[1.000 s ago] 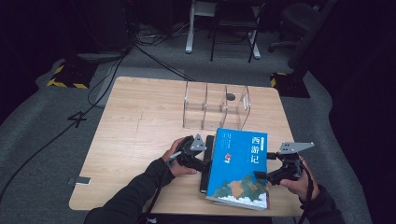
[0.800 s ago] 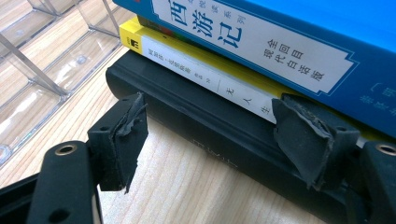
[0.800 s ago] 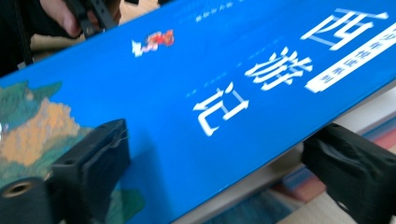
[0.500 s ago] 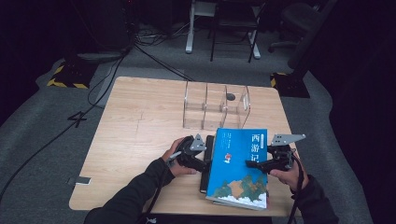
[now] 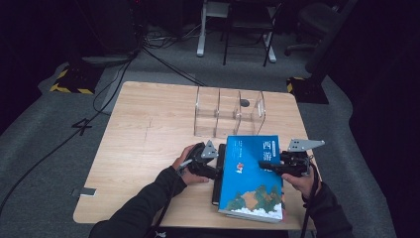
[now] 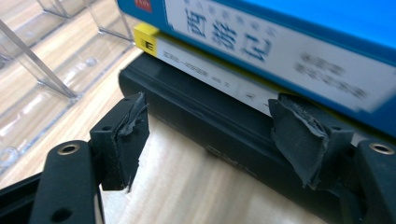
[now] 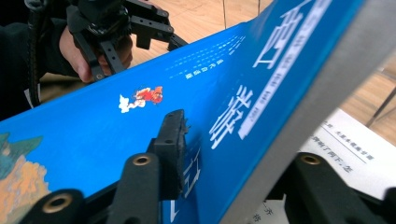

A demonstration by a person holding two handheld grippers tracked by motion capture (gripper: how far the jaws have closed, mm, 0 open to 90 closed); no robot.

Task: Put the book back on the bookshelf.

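Your right claw (image 7: 224, 154) grips the blue book's (image 5: 252, 171) edge; your left claw (image 6: 210, 135) sits released beside the black book (image 6: 210, 126).

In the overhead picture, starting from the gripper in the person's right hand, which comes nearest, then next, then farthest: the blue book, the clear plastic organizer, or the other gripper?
From the right gripper:
1. Blue book, between its jaws, at the table's near edge.
2. Left gripper, across the book on its spine side.
3. Clear organizer, farther back, mid-table.

Both your forearms come in low, one gripper in each hand.
Your left gripper (image 5: 214, 166) lies low with its jaws wide apart. Your right gripper (image 5: 270, 167) points toward the left one, its jaws clamped, one above and one below.
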